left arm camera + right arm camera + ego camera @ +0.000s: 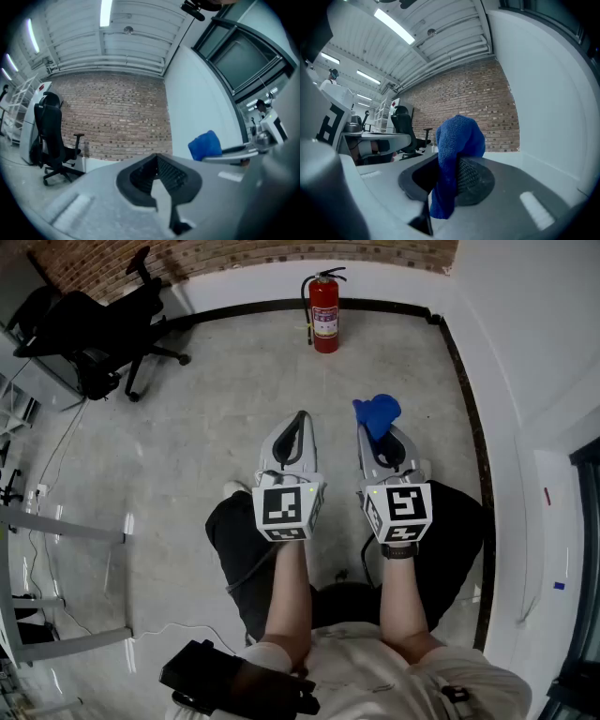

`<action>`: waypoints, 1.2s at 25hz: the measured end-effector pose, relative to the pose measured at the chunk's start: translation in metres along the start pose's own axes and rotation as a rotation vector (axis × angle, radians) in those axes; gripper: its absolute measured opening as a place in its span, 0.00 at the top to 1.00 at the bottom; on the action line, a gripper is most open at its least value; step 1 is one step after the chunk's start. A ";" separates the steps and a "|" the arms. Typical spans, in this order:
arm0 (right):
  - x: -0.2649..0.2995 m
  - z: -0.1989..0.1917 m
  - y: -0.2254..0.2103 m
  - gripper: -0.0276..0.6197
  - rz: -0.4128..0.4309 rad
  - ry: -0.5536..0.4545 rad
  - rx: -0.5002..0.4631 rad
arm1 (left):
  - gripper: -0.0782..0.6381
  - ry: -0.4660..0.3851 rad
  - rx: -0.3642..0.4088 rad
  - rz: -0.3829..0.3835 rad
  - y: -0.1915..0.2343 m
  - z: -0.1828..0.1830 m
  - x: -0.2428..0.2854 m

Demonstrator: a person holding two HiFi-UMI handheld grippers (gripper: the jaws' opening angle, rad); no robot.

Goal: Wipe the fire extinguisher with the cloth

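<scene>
A red fire extinguisher stands upright on the floor against the far white wall, well ahead of both grippers. My right gripper is shut on a blue cloth, which bunches up above its tips and hangs between the jaws. My left gripper is shut with nothing in it; its jaws meet in the left gripper view. Both grippers are held side by side over the grey floor. The extinguisher does not show in either gripper view. The blue cloth shows at the right in the left gripper view.
A black office chair stands at the far left by the brick wall. A white wall with a dark skirting runs along the right. Metal desk legs and cables lie at the left. The person's legs and shoe are below the grippers.
</scene>
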State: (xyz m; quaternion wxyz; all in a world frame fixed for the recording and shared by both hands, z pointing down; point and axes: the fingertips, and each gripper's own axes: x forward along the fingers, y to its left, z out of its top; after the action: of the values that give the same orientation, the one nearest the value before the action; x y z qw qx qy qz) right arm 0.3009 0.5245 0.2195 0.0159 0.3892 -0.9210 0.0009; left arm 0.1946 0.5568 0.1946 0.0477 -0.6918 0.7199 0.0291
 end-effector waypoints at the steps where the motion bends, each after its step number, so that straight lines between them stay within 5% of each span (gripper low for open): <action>1: 0.007 -0.002 -0.002 0.84 -0.009 -0.002 0.009 | 0.89 0.000 -0.004 -0.013 0.001 -0.003 0.007; 12: 0.110 -0.015 -0.042 0.84 0.003 0.005 0.031 | 0.89 0.050 -0.054 -0.016 0.032 -0.027 0.110; 24: 0.212 0.035 -0.097 0.84 0.015 -0.070 -0.061 | 0.89 -0.041 -0.033 -0.079 0.048 0.013 0.235; 30: 0.285 0.030 -0.111 0.84 0.053 -0.049 -0.087 | 0.89 -0.039 -0.047 -0.090 0.078 -0.001 0.293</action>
State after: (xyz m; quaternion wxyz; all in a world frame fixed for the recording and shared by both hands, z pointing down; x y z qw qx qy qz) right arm 0.1813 0.2425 0.1966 0.0101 0.3637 -0.9302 -0.0483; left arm 0.1056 0.2688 0.1622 0.0467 -0.7238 0.6861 0.0571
